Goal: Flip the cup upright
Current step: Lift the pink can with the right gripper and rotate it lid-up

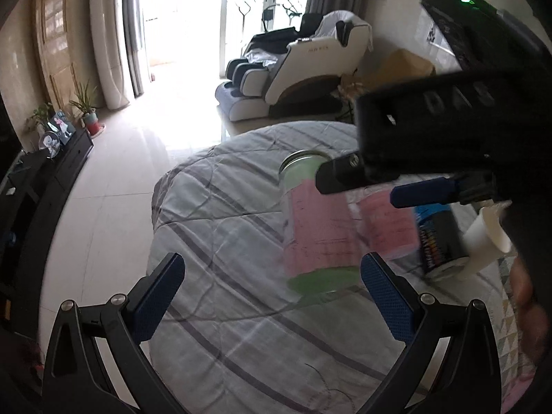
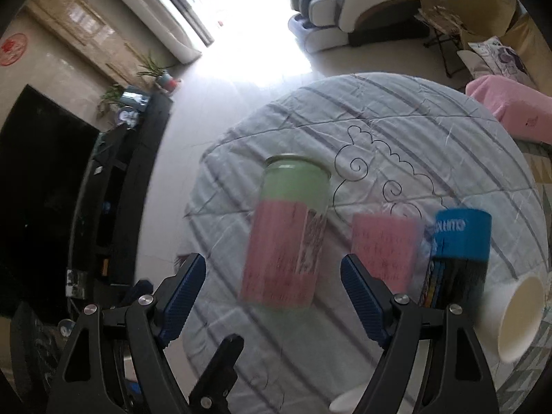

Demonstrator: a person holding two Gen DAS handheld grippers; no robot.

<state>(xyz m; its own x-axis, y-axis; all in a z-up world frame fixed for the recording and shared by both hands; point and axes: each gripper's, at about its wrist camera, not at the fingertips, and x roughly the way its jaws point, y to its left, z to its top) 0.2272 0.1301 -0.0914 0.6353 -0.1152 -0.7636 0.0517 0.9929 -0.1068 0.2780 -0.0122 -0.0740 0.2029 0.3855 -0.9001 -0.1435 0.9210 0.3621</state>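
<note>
A white paper cup [image 2: 517,317] lies on its side at the right of the quilt-covered table [image 2: 396,120], mouth toward the camera; it also shows in the left wrist view [image 1: 488,238]. My right gripper [image 2: 272,293] is open and empty, hovering before a green and pink can [image 2: 286,234], left of the cup. My left gripper [image 1: 272,300] is open and empty, low over the table near the same can [image 1: 317,227]. The right gripper's body [image 1: 448,131] crosses the left wrist view above the can.
A pink-labelled clear container [image 2: 386,248] and a blue and black can [image 2: 459,258] stand between the green can and the cup. A pink cushion [image 2: 507,110] lies at the table's far right. A massage chair [image 1: 296,69] and TV cabinet [image 1: 45,179] stand beyond.
</note>
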